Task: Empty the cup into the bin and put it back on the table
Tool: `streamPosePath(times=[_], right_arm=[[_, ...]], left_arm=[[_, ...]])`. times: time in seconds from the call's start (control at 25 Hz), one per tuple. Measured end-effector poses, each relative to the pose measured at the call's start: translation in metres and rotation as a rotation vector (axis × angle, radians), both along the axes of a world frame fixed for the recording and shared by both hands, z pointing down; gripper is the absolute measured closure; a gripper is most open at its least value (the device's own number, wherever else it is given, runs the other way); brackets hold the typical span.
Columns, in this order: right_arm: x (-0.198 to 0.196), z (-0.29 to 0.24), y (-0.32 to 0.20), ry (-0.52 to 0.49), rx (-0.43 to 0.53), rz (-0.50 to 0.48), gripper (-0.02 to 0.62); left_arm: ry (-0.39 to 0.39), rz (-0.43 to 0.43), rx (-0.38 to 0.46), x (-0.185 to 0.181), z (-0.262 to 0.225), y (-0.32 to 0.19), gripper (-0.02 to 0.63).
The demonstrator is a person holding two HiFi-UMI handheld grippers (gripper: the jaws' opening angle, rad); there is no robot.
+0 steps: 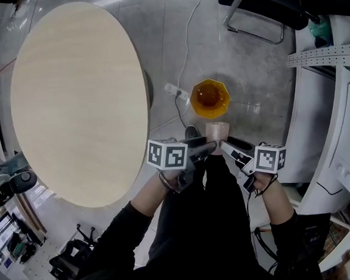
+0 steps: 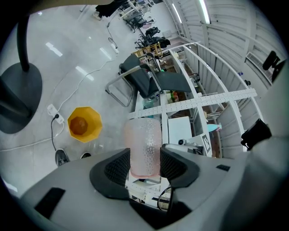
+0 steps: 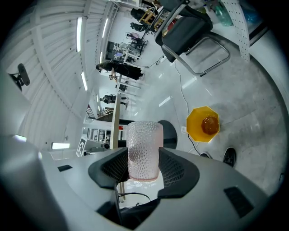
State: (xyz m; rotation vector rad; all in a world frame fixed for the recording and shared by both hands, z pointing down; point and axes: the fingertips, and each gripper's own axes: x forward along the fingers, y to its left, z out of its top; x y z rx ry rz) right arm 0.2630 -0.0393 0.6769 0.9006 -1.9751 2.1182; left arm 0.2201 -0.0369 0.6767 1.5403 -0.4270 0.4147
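A pink dimpled translucent cup (image 1: 217, 130) hangs in the air just in front of my body, near a yellow octagonal bin (image 1: 209, 98) that stands on the floor with something brown inside. My left gripper (image 1: 209, 146) comes at the cup from the left and my right gripper (image 1: 225, 145) from the right. In the left gripper view the cup (image 2: 144, 146) sits pressed between both pads of the gripper (image 2: 144, 163). In the right gripper view the cup (image 3: 144, 149) is likewise clamped in the gripper (image 3: 143, 165). The round light wooden table (image 1: 76, 101) lies to the left.
A white power strip with its cable (image 1: 177, 92) lies on the grey floor beside the bin. A black office chair (image 1: 261, 7) stands at the back right, and white cabinets (image 1: 330, 131) line the right side. My shoe (image 1: 192, 131) is under the cup.
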Motion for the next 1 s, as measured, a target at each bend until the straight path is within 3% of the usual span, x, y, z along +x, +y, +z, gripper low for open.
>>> streamPosePath(times=[0.32, 1.0], right_arm=[[-0.002, -0.038, -0.005, 0.02, 0.098, -0.031, 0.376], [-0.008, -0.112, 0.001, 0.047, 0.327, -0.126, 0.376]], left_arm=[[0.009, -0.01, 0.072, -0.003, -0.035, -0.004, 0.384], [0.015, 0.055, 0.286, -0.005, -0.11, 0.002, 0.383]])
